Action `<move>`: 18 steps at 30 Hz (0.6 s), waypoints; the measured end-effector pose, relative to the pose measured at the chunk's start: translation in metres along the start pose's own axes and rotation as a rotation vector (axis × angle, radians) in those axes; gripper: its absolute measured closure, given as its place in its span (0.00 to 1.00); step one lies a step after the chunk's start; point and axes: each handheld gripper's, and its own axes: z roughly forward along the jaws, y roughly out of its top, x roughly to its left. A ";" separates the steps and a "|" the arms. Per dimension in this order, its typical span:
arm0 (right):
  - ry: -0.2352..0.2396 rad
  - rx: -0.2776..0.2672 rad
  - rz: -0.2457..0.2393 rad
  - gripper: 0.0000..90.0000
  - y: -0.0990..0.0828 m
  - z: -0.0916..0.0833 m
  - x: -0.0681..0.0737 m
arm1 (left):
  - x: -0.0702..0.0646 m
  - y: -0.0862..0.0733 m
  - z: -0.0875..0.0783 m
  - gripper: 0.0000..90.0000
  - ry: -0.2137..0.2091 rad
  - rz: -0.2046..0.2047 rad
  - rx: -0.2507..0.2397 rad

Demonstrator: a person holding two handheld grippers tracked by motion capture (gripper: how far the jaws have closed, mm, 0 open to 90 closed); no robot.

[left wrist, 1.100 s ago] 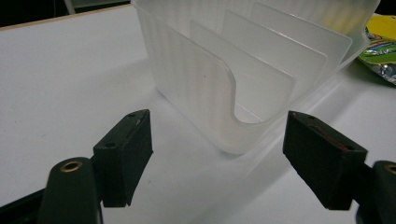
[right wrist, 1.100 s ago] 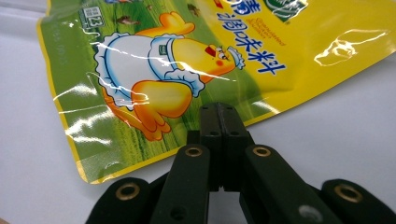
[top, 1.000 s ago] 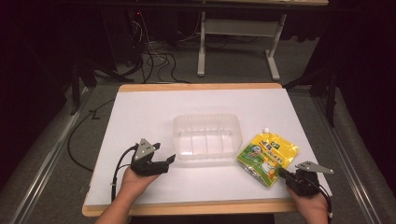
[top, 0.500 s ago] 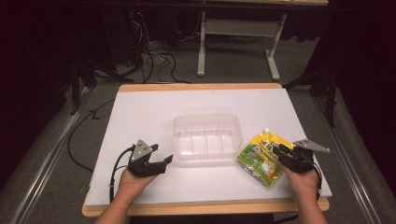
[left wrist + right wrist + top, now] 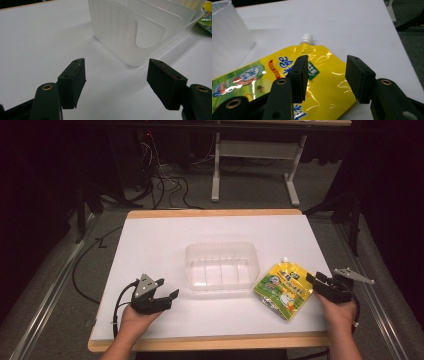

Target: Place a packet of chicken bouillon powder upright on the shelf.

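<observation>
A yellow and green spouted pouch (image 5: pixel 284 288) (image 5: pixel 294 80) lies flat on the white table top, right of a clear plastic bin (image 5: pixel 221 265) (image 5: pixel 140 30) with inner dividers. My right gripper (image 5: pixel 316 281) (image 5: pixel 325 75) is open, its jaws hovering over the pouch's right edge, nothing between them. The pouch's white cap (image 5: pixel 307 38) points away from me. My left gripper (image 5: pixel 167 290) (image 5: pixel 116 80) is open near the front left, aimed at the bin's near corner and a short way from it.
The white sheet (image 5: pixel 150 245) covers a wooden table whose front edge (image 5: pixel 210 341) is close to both hands. Cables (image 5: pixel 165 185) and a desk frame (image 5: pixel 255 165) lie on the dark floor beyond the table. A metal rail (image 5: pixel 45 305) runs along the left.
My right gripper moved up and leftward from the table's front right corner to the pouch's right edge. The left gripper stayed nearly still.
</observation>
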 end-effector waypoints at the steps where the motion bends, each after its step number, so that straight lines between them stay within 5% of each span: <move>1: -0.004 0.000 0.012 0.60 0.000 0.000 -0.004 | 0.001 0.000 -0.001 0.35 0.000 -0.006 -0.002; 13: 0.018 0.016 0.230 0.52 -0.008 0.006 -0.045 | 0.000 -0.004 0.000 0.35 0.003 0.005 0.014; 18: 0.033 0.040 0.255 0.51 -0.007 0.011 -0.048 | -0.002 -0.006 -0.003 0.35 0.010 0.014 0.019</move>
